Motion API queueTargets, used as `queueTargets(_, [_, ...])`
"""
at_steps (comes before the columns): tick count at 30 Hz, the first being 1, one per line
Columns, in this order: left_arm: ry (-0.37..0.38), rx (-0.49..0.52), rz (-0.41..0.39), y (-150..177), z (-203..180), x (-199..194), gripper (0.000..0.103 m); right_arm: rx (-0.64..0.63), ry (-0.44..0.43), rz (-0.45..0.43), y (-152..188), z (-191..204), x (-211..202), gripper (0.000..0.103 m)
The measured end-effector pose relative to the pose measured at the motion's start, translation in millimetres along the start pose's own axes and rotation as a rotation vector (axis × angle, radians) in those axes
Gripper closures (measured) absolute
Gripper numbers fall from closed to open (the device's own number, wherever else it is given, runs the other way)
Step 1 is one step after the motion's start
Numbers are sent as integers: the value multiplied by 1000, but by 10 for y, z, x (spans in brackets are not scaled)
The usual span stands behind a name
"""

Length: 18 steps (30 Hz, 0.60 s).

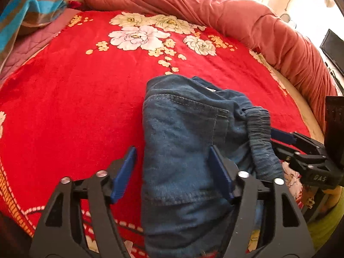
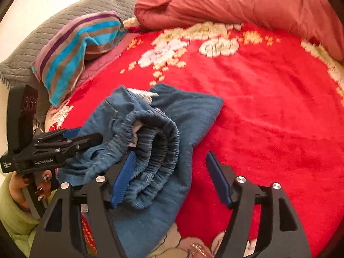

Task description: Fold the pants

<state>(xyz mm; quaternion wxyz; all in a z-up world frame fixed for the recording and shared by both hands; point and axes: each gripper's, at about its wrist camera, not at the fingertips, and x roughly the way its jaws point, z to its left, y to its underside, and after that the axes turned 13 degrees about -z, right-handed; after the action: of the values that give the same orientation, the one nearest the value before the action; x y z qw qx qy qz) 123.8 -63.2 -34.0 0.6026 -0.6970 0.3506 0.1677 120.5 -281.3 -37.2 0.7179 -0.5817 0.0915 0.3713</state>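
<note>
Blue denim pants (image 1: 182, 133) lie bunched in a folded heap on the red flowered blanket (image 1: 75, 107). My left gripper (image 1: 172, 172) stands open astride the heap's near part. One pad rests over the denim and the other hangs above the blanket just left of the cloth edge. The right gripper (image 1: 279, 139) reaches in from the right at the gathered elastic waistband (image 1: 260, 142). In the right wrist view the right gripper (image 2: 171, 179) is open. Its left pad lies against the rolled waistband (image 2: 157, 146) and its right pad is over bare blanket. The left gripper (image 2: 86, 136) pokes into the pants (image 2: 189, 111) from the left.
A rust-coloured quilt (image 1: 215, 6) is piled along the bed's far and right sides. A striped towel (image 2: 75, 49) lies on a grey quilted pillow (image 2: 64, 21) at the far left. A dark screen (image 1: 333, 49) stands beyond the bed. A hand (image 2: 40, 185) with a green sleeve holds the left gripper.
</note>
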Motion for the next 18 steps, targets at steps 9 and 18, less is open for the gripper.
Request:
queueTargets(9, [-36, 2, -94, 25, -23, -661, 10, -129, 36, -161, -80, 346, -696, 9])
queueTargets(18, [-52, 39, -150, 227, -158, -1188, 10, -190, 41, -232, -56, 611, -1069, 8])
